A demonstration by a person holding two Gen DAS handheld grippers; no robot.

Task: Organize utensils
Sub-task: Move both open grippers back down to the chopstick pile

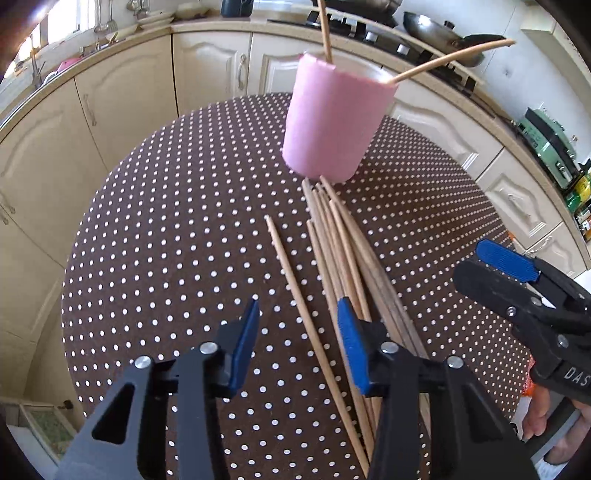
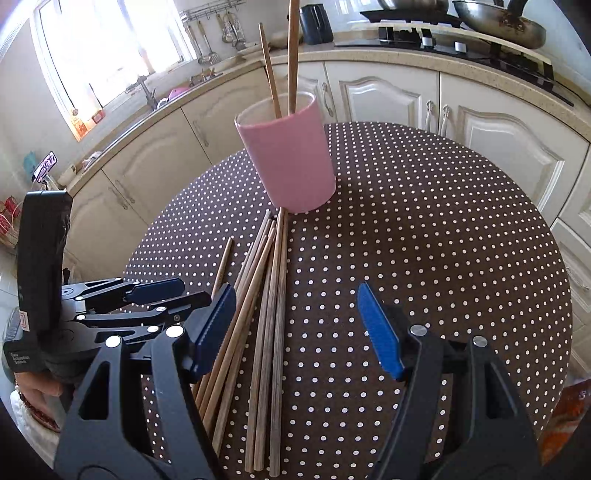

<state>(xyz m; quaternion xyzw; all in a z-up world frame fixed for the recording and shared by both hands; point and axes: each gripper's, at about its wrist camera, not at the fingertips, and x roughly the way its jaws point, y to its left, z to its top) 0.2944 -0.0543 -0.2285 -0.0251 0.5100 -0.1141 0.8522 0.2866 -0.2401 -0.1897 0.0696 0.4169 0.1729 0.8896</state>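
A pink cup (image 1: 328, 122) stands on the dotted round table (image 1: 166, 221) and holds two wooden chopsticks (image 1: 325, 29). It also shows in the right wrist view (image 2: 288, 155). Several wooden chopsticks (image 1: 343, 258) lie in a bundle in front of the cup, with one chopstick (image 1: 291, 280) lying apart to their left. The bundle also shows in the right wrist view (image 2: 266, 302). My left gripper (image 1: 299, 343) is open and empty, low over the near ends of the chopsticks. My right gripper (image 2: 295, 328) is open and empty, just right of the bundle.
Cream kitchen cabinets (image 1: 210, 66) and a counter curve around behind the table. A hob with a wok (image 1: 439, 33) is at the back right, a sink (image 2: 147, 96) under a window at the back left. The table's right part (image 2: 443, 240) holds only the cloth.
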